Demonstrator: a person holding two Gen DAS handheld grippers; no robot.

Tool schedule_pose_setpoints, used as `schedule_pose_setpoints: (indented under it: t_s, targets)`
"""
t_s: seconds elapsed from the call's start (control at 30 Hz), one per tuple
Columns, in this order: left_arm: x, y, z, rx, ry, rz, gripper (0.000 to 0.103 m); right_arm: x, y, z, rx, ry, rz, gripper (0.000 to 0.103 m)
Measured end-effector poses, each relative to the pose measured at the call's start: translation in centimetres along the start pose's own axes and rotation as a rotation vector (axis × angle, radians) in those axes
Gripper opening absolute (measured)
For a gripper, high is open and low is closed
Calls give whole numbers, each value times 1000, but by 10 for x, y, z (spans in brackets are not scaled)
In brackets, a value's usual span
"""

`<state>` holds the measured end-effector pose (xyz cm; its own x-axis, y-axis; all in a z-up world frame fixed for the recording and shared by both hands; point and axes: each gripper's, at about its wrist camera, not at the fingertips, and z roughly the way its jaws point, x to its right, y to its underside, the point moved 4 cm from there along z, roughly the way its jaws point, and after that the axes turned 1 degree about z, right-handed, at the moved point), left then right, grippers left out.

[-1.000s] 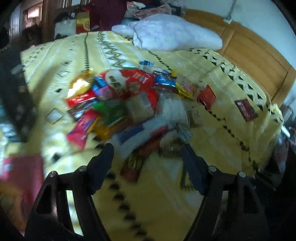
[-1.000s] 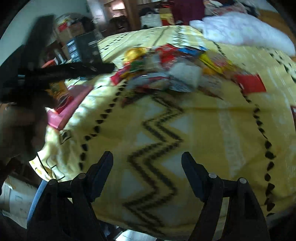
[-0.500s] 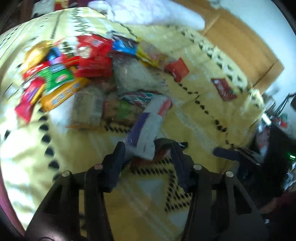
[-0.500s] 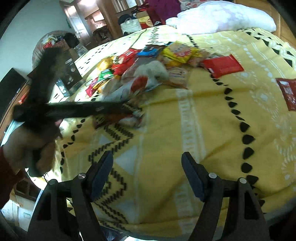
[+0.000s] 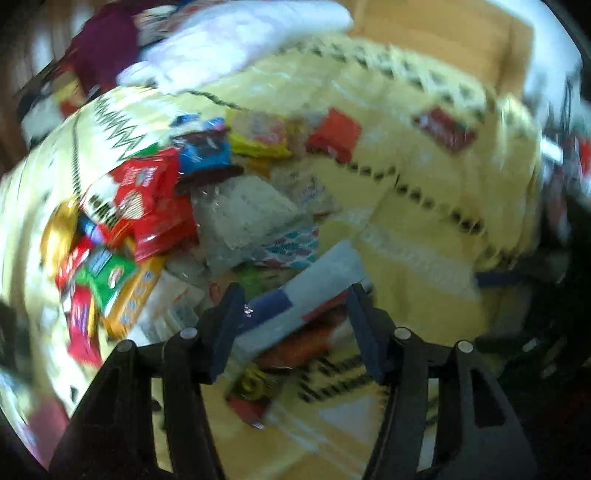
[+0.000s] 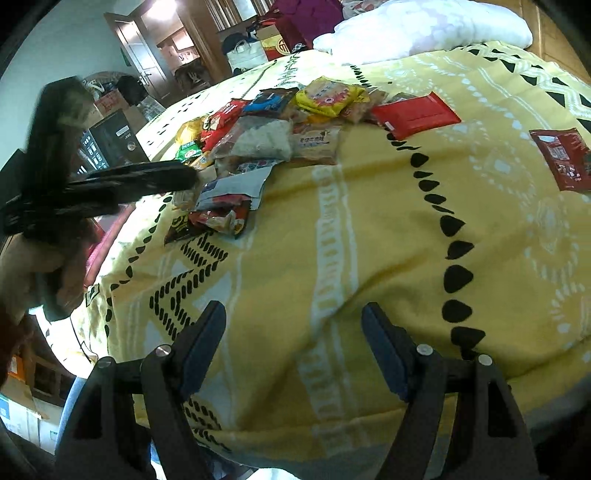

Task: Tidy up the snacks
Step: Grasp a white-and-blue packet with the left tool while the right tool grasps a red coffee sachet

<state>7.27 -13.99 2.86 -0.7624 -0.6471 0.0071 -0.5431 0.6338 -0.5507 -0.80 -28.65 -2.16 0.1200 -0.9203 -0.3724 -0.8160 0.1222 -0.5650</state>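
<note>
Grey-and-blue packet (image 5: 295, 299) lies slantwise between the left tool (image 5: 293, 314)'s jaws, just reopening, ungripped, at the pile's near edge; right tool (image 6: 295, 347) hangs open, farther.

I see a bed with a yellow patterned blanket (image 6: 332, 258) — a snack packet pile (image 6: 266, 140), two separate red packets (image 6: 417, 114) and a white pillow (image 6: 424, 29) lie on it.

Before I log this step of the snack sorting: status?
Left gripper astride the grey-white packet with blue and red ends, jaws just widened, no grip confirmed. Right gripper open, empty, over the yellow patterned bedspread. Snack pile crowds close behind.
</note>
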Motion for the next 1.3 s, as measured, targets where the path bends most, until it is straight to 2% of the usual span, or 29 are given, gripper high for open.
schedule_pose_setpoints:
  t_s: [0.13,0.33,0.43,0.57,0.73,0.87,0.97,1.03,1.17,1.2,1.3]
  targets:
    - [-1,7,19,-69,18,86,58,6,2,5,-11,-9,18,79]
    - [0,2,31,-63,40,89,58,5,0,8,-13,-11,16,79]
    - [8,3,34,-68,33,93,48,4,0,8,-16,-13,10,79]
    - [2,8,14,-51,30,1,37,-3,-6,6,-32,-36,-27,79]
    - [-28,22,-42,56,5,-206,33,-26,-30,-4,-47,-155,-119,76]
    - [-57,46,-90,138,-61,-379,32,-57,-49,10,-124,-226,-299,76]
    - [-67,62,-111,156,-99,-448,32,-83,-58,31,-188,-229,-501,76]
    - [-68,71,-118,157,-91,-478,32,-96,-68,46,-207,-200,-637,75]
    - [-66,83,-118,133,-73,-522,32,-114,-83,71,-275,-215,-833,75]
    - [-65,85,-116,126,-64,-531,32,-120,-85,82,-317,-228,-896,74]
    - [-60,91,-112,116,-41,-557,32,-129,-86,108,-416,-276,-933,70]
